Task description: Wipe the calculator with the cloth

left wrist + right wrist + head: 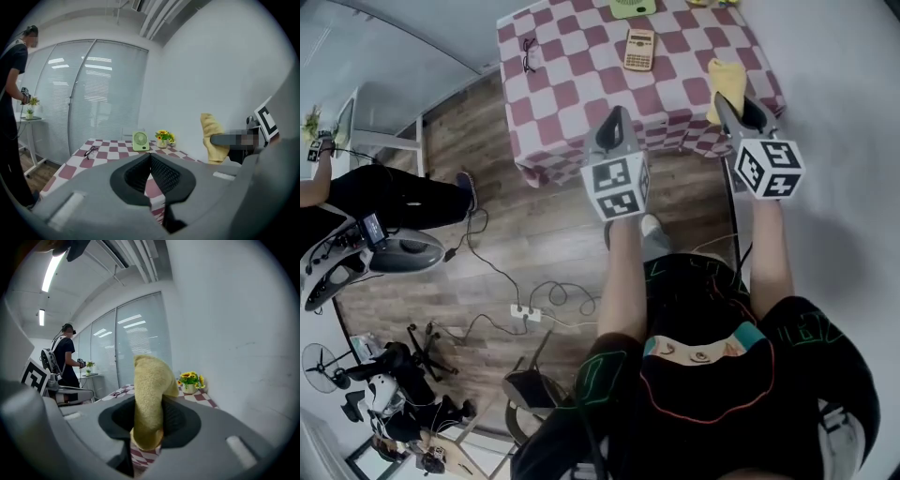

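Head view, left to right: a pair of glasses (529,53) lies near the left edge of the table (572,103). The calculator (639,49) lies flat toward the far edge, about midway between the left and right edges. A green fan (632,7) stands at the far edge, just behind the calculator. The calculator appears in this view only.

The left gripper (614,120) is held at the table's near edge, with the calculator ahead of it and slightly to its right, well apart. The checked surface between the near edge and the calculator is bare. The right gripper (741,105) is at the near right corner and carries the yellow cloth (727,86). The calculator is ahead of it and to its left.

Left gripper view: the jaws of the left gripper (150,157) are closed together with nothing between them. A flower pot (163,138) stands beside the fan (140,140).

Right gripper view: the jaws of the right gripper (151,423) are clamped on the cloth (147,385), which rises upright above them. A standing person (65,362) is visible beyond the table's left edge.
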